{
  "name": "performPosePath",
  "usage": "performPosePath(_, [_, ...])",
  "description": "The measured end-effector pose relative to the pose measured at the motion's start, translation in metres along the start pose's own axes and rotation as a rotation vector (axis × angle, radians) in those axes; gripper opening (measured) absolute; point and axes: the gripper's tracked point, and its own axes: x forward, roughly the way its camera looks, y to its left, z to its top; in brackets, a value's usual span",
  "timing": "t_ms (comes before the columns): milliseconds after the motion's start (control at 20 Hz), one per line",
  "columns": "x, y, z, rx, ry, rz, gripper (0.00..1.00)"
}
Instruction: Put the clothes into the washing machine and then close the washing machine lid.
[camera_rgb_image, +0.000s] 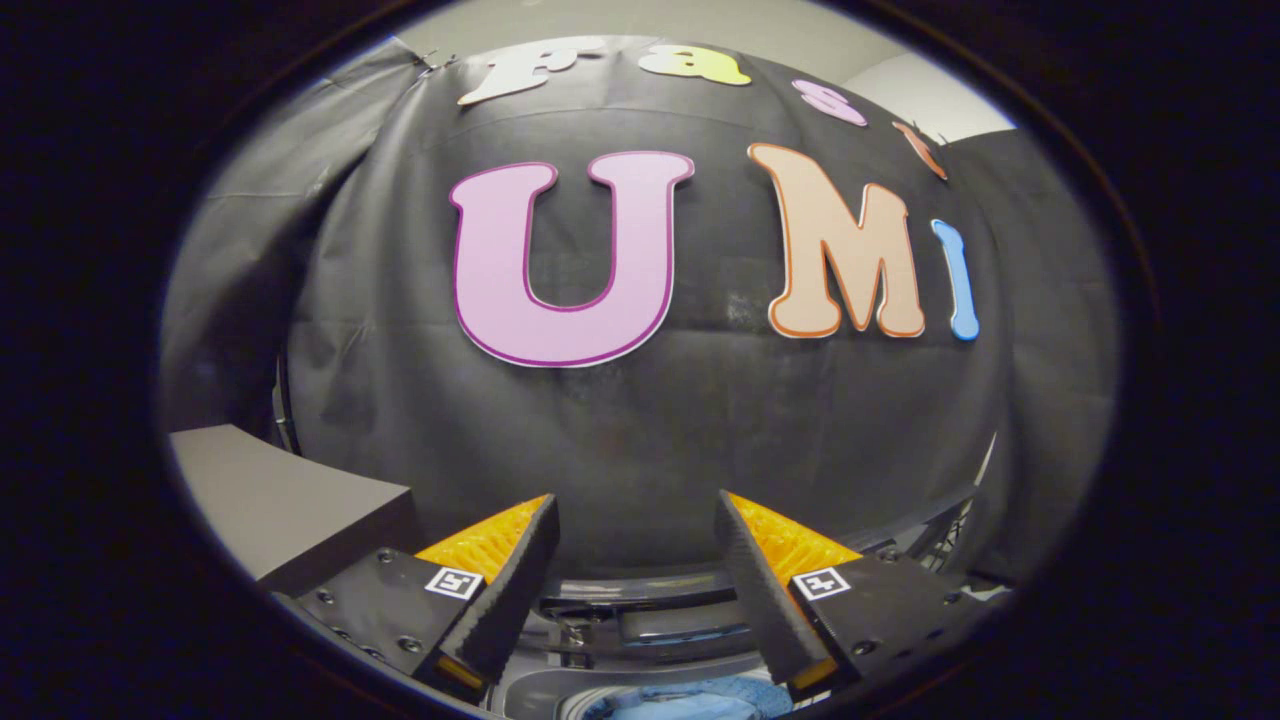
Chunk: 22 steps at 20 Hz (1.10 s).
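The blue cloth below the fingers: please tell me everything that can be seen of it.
Only a small part of the blue cloth shows. It looks soft and crumpled, light blue with a darker blue fold, and lies low inside the pale round opening of the washing machine, beneath the gap between the fingers. The gripper is open and holds nothing; its fingers stand apart above the cloth. Whether anything touches the cloth cannot be told.

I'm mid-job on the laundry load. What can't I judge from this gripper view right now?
- Clothes: a blue patch between the open, empty gripper fingers, cut off below; how far in is unclear.
- Washing machine: just its rear rim; lid position cannot be told.
- Grey block: partly cut off; what it is stays unclear.
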Motion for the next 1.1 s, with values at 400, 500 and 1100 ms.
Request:
performPosePath(400, [-0.009,0.0,-0.001,0.012,-0.028,0.013,0.97])
performPosePath(500, [-0.011,0.0,-0.003,0.009,-0.025,0.013,0.97])
performPosePath(1100, [-0.034,-0.007,-0.012,0.01,-0.021,-0.043,0.97])
